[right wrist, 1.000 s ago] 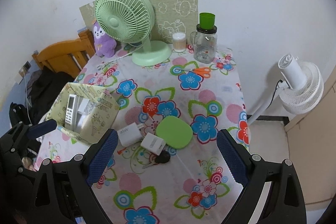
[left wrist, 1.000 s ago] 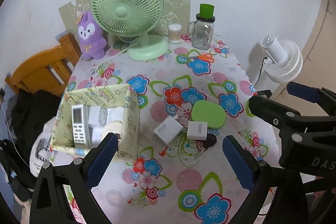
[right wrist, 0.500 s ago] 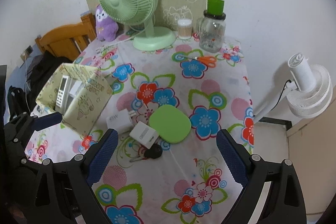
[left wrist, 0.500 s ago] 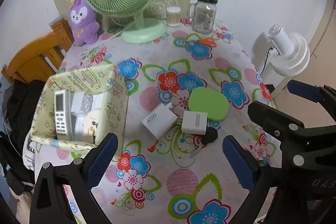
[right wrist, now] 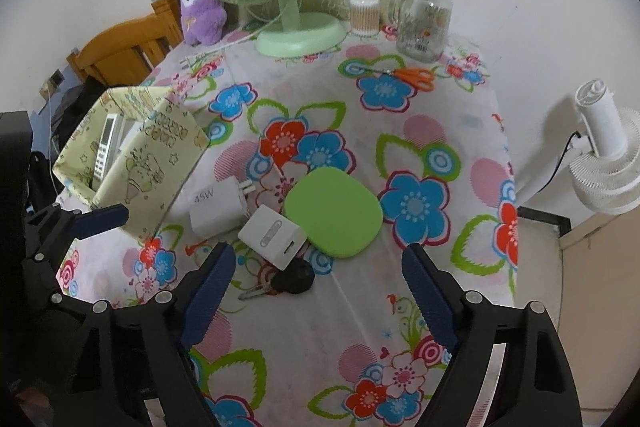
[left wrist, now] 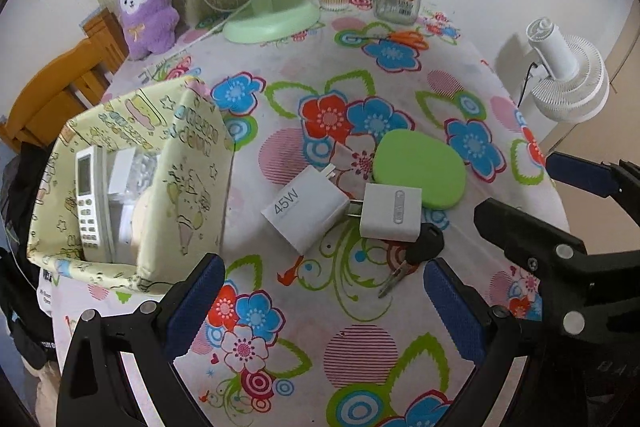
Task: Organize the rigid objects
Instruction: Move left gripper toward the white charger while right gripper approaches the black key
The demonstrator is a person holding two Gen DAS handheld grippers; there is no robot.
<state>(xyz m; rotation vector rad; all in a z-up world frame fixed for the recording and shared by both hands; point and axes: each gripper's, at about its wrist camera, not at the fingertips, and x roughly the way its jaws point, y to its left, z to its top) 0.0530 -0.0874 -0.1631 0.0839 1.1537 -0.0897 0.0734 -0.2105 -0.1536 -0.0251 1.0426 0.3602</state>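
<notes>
Rigid objects for sorting lie in a cluster at the centre of the flowered tablecloth [left wrist: 400, 347], and the pale yellow printed fabric storage box [left wrist: 188, 195] at the left of the left wrist view is the biggest item in play. It already holds a white remote control [left wrist: 90, 203] and other white pieces I cannot identify.

Next in size is the flat green rounded-square pad [left wrist: 420, 169], right of centre. Touching its lower left edge is the small white square plug adapter [left wrist: 392, 213], whose prongs meet the white 45W charger block [left wrist: 306, 211] just beside the box. Smallest is the black-headed key [left wrist: 424, 247], tucked under the adapter's lower corner.

Both tools are empty with jaws spread wide: the left gripper [left wrist: 324, 301] hovers at the bottom of its frame, in front of the charger and adapter, and the right gripper [right wrist: 318, 287] hangs over the key and adapter.

The 4 loose pieces touch or overlap, so I judge that closing on 1 could drag or flip a neighbour, and the key could skid toward the table's near edge. The box wall looks soft and slumped; a piece dropped on its rim may bounce out. The 2 tools are also close enough to collide.
</notes>
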